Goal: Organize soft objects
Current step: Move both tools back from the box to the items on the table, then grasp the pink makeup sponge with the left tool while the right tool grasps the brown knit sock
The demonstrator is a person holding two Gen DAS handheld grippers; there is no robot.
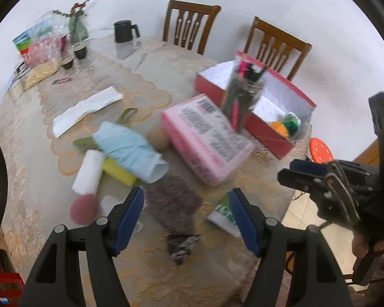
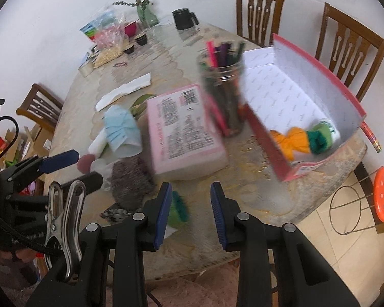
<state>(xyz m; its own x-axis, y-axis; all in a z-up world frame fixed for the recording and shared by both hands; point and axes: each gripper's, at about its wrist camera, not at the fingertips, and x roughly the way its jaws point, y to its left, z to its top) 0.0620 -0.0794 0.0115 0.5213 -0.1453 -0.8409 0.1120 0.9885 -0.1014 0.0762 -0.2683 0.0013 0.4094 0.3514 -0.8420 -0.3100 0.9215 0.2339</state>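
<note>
My left gripper [image 1: 187, 199] is open and empty above a dark knitted sock [image 1: 174, 204], which also shows in the right wrist view [image 2: 130, 179]. Behind it lie a light blue cloth [image 1: 130, 148], a white roll [image 1: 88, 171], a yellow sponge [image 1: 119, 171] and a pink puff [image 1: 83, 208]. My right gripper [image 2: 190, 194] is open and empty over the table's front edge, near a green and white item [image 2: 178, 206]. The red box [image 2: 317, 94] holds orange yarn [image 2: 295, 143] and green yarn [image 2: 320, 138].
A pink packet [image 2: 181, 130] and a jar of pens [image 2: 225, 87] stand mid-table. A white cloth [image 1: 85, 110], black jug [image 1: 124, 30], vase and bags sit farther back. Wooden chairs [image 2: 350, 43] stand behind; an orange stool [image 2: 382, 194] is at the right.
</note>
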